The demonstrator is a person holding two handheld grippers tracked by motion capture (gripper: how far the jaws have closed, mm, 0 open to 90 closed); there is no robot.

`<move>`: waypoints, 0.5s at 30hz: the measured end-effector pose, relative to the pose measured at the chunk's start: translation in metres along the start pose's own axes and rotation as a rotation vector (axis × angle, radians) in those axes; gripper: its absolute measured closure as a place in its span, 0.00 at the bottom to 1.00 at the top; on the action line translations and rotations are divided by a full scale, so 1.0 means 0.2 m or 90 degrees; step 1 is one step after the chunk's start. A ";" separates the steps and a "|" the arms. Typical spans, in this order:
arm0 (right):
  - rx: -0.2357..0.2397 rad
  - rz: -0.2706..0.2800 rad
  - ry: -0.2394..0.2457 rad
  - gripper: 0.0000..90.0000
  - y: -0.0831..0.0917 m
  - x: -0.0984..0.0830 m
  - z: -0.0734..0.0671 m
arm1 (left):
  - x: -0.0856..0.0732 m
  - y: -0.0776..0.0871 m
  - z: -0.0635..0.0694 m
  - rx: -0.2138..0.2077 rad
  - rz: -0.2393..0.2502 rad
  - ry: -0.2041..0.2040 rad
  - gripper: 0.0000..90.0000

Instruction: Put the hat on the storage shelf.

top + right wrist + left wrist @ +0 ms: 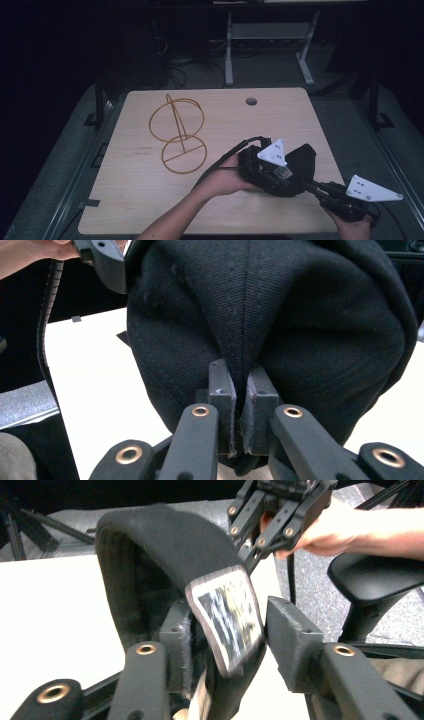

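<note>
Right gripper view: jaws clamped on a pinched fold of the black cap (270,330), left gripper (227,630) jaws apart around its labelled brim, cap held above the counter (150,200) — keep right gripper (242,405) pinch firm, clear left slowly.

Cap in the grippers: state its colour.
Black cap, clearest in the right gripper view.
</note>
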State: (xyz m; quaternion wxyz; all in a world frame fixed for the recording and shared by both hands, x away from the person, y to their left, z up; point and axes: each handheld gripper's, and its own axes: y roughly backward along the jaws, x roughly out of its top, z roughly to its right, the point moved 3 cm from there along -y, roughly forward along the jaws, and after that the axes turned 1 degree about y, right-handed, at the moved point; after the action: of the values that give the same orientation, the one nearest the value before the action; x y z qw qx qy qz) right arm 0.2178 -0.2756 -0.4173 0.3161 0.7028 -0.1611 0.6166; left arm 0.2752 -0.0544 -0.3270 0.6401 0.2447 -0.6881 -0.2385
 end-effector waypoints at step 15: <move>-0.008 -0.032 0.032 0.94 0.02 0.10 0.08 | -0.22 0.18 -0.03 0.071 -0.005 0.063 0.45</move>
State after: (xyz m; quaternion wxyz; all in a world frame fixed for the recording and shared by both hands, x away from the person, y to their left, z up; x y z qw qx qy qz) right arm 0.2320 -0.2853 -0.3982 0.3398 0.6887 -0.1397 0.6250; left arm 0.2834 0.0012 -0.3361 0.6579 0.2940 -0.6669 -0.1896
